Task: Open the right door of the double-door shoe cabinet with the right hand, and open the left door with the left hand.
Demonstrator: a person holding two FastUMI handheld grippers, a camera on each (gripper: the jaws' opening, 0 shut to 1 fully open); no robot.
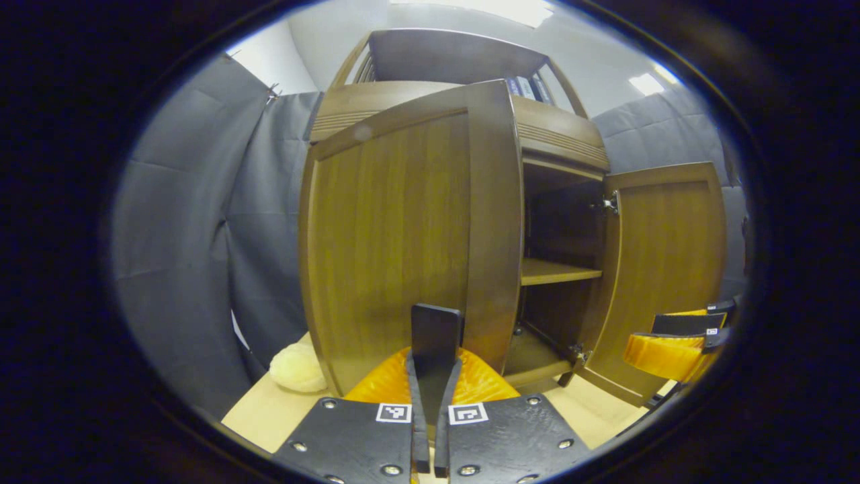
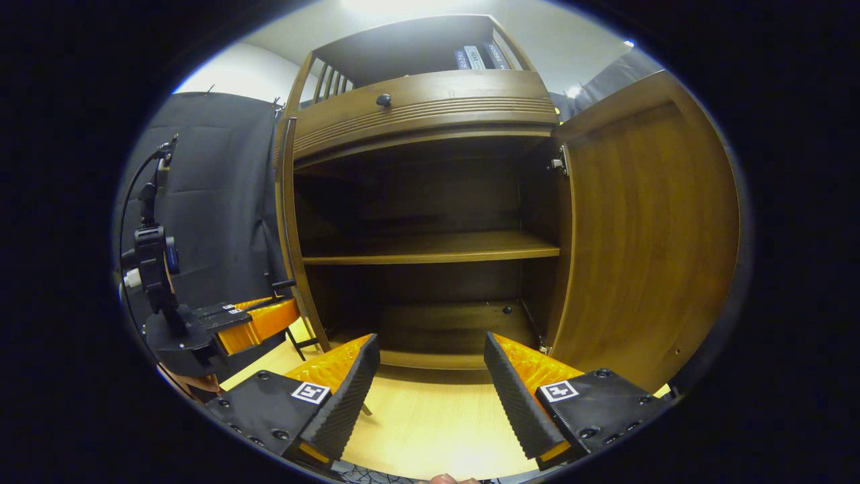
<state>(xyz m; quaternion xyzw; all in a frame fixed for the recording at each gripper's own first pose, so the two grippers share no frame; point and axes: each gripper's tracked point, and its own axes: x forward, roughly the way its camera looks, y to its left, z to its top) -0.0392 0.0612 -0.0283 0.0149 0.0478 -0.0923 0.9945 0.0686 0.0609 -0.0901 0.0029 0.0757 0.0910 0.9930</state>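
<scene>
In the left gripper view, the left gripper is filling the bottom of the picture, its two black fingers pressed together with no gap showing, right in front of the free edge of the left door. Whether anything on the door is being pinched between them cannot be told. That door is standing swung out from the shoe cabinet, with its face turned toward the camera. Past its edge the dark inside is showing, with a wooden shelf across the middle. A pale, soft lump is lying on the bench, near the lower left corner of the door.

In the right gripper view, the right gripper is hovering released over the light wood bench, its ribbed fingers spread wide apart and holding nothing. The right door is standing fully open at the right side of the shoe cabinet. The shelf and the floor of the compartment are lying bare. A small dark knob is sitting on the band above the opening. The left gripper is showing at the left, beside the thin edge of the left door.
</scene>
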